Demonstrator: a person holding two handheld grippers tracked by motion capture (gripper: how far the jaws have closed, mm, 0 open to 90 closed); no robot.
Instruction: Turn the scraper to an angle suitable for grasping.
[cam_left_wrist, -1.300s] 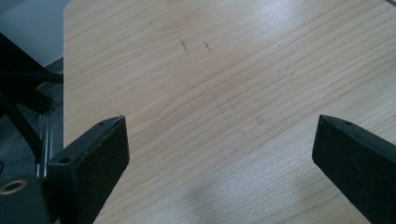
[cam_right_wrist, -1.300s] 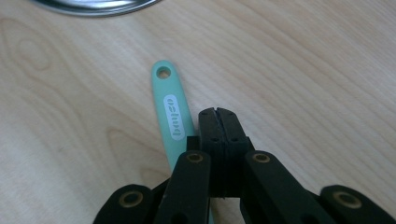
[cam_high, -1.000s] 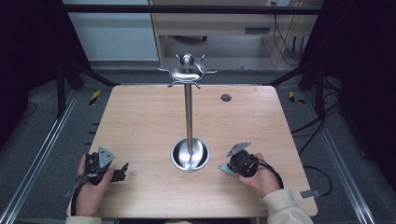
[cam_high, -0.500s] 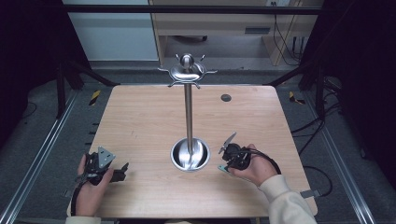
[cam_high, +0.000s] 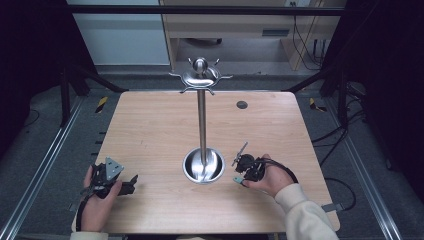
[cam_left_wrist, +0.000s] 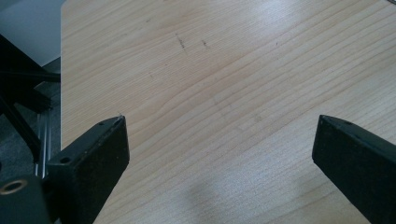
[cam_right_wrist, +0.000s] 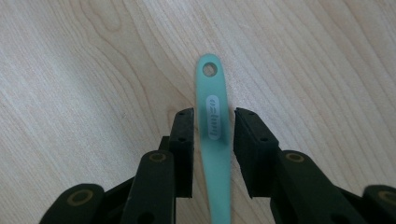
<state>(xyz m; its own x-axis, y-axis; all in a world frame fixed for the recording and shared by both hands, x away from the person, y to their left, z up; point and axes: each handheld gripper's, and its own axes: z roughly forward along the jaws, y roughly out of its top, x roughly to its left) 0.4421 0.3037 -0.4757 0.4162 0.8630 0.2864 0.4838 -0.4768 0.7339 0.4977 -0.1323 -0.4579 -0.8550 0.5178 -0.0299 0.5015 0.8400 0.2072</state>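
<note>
Right gripper (cam_high: 242, 169): sits just right of the stand base, near the table's front edge. It has shifted left and forward since a second ago, when it lay further right and clear of the base. Half a second ago it was already about here.
Right claw state: jaws nearly closed around a teal handle (cam_right_wrist: 215, 140); narrow gaps show on both sides in the right gripper view, so firm contact is unclear.
Teal handle: slim, with a hanging hole at its far end and a pale oval label. It runs between the jaws and sticks out past the tips over bare wood. From the high view, a teal tip (cam_high: 238, 180) pokes out at the gripper's near side.
Left gripper (cam_high: 131, 180): front-left of the table (cam_high: 150, 125), held in the left hand (cam_high: 97, 202), position unchanged across the earlier frames.
Left claw state: jaws wide apart, with only wood grain between them.
Stand (cam_high: 201, 120): chrome pole upright in a round dished base (cam_high: 203, 165), hook crown on top. Not moved.
Table far side: small dark round spot (cam_high: 242, 104), same place as before.
</note>
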